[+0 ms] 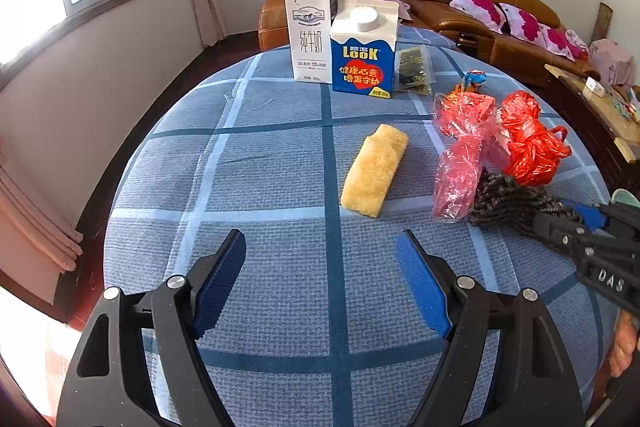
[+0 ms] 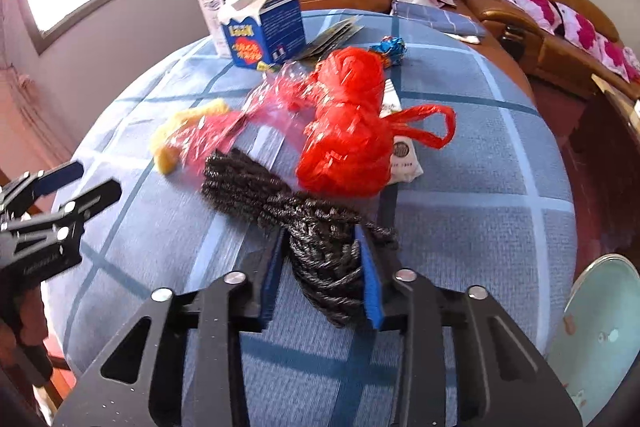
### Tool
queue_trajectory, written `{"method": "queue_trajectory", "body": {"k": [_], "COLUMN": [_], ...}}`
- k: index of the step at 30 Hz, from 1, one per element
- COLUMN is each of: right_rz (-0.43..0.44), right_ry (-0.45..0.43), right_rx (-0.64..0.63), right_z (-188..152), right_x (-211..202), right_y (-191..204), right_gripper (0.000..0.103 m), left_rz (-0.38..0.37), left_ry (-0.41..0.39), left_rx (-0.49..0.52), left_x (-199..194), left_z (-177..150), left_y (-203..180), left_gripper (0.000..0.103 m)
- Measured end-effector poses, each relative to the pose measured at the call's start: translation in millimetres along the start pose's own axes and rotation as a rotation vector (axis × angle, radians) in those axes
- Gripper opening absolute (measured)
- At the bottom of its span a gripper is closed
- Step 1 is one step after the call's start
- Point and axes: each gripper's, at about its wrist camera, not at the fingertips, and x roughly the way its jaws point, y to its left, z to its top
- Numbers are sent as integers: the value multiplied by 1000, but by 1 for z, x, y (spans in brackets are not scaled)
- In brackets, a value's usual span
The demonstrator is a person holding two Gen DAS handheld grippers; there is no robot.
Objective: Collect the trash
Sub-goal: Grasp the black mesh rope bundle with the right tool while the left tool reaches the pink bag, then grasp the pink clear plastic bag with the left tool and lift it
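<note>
- Your right gripper (image 2: 322, 267) has its blue pads squeezed on both sides of a dark bundle of rope (image 2: 304, 227). The rope is thick, twisted and bumpy, with a little shine.
- The rope lies on a table (image 1: 280, 155) with a blue cloth. The cloth feels woven and has light and dark stripes that make big squares.
- Your left gripper (image 1: 320, 267) is wide open with nothing between its fingers. It hangs over a bare part of the cloth. Its pads are blue and ridged, and its arms are black and hard.
- A yellow sponge (image 1: 374, 171) lies flat past your left gripper. It is long, soft and fuzzy, with round corners.
- A red plastic bag (image 2: 344, 123) sits scrunched in a shiny ball just past the rope. One thin loop handle sticks out.
- A pink see-through wrapper (image 1: 460, 155) lies crinkled, touching the red bag and the end of the rope.
- A small white packet (image 2: 404, 159) peeks out from under the red bag.
- A tall white milk box (image 1: 310, 33) stands at the far edge of the table. A blue carton (image 1: 362, 57) with a round white cap stands right beside it.
- A flat dark packet (image 1: 414, 71) and a shiny blue candy wrapper (image 1: 474, 79) lie near the carton.
- Brown leather sofas (image 1: 480, 23) with pink flowery pillows sit behind the table.
</note>
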Motion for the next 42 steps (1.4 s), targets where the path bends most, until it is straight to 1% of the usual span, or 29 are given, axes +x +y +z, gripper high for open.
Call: {"method": "queue_trajectory", "body": {"k": [3, 7, 9, 13, 15, 18, 21, 23, 24, 25, 27, 28, 30, 32, 33, 35, 39, 42], "right_rz": [0, 34, 28, -51, -108, -168, -214, -226, -227, -227, -227, -229, -224, -220, -220, -221, -226, -228], "right_ry": [-5, -40, -77, -130, -155, -192, -214, -223, -225, -227, -228, -227, -224, -220, -220, -220, -225, -235], "right_rx": [-14, 4, 10, 34, 59, 113, 179, 203, 214, 220, 224, 224, 229, 234, 235, 235, 241, 248], "right_z": [-6, -12, -17, -24, -28, -34, -37, -38, -38, -38, -39, -39, -41, -40, -40, -38, -40, -42], "right_x": [-8, -29, -47, -70, -80, -93, -99, -100, -100, -101, -101, -100, -101, -99, -99, -98, -99, -103], "right_y": [1, -1, -4, -17, -28, -46, -63, -70, -72, -73, -75, -74, -75, -76, -76, -74, -74, -71], "right_gripper": [25, 24, 24, 24, 24, 24, 24, 24, 24, 24, 24, 24, 24, 24, 24, 25, 24, 24], "left_rz": [-2, -11, -18, -43, -60, -83, -94, -94, -93, -93, -110, -117, -126, -131, -139, -154, -156, -177], "left_ry": [-8, -24, -37, -54, -62, -83, -95, -99, -92, -82, -62, -50, -29, -15, -12, -28, -45, -46], "left_rx": [8, 19, 32, 52, 63, 89, 119, 137, 149, 158, 173, 174, 172, 170, 169, 156, 147, 124], "left_x": [-4, -10, -13, -13, -12, -8, 2, 9, 14, 19, 29, 34, 42, 47, 45, 40, 28, 16], "left_z": [0, 2, 4, 10, 15, 25, 36, 42, 44, 45, 47, 47, 47, 45, 42, 42, 38, 33], "left_y": [-3, -8, -13, -25, -33, -46, -60, -69, -75, -79, -88, -91, -95, -97, -98, -96, -91, -84], "left_gripper": [76, 76, 76, 76, 76, 76, 76, 76, 74, 70, 65, 59, 52, 41, 31, 28, 27, 27]}}
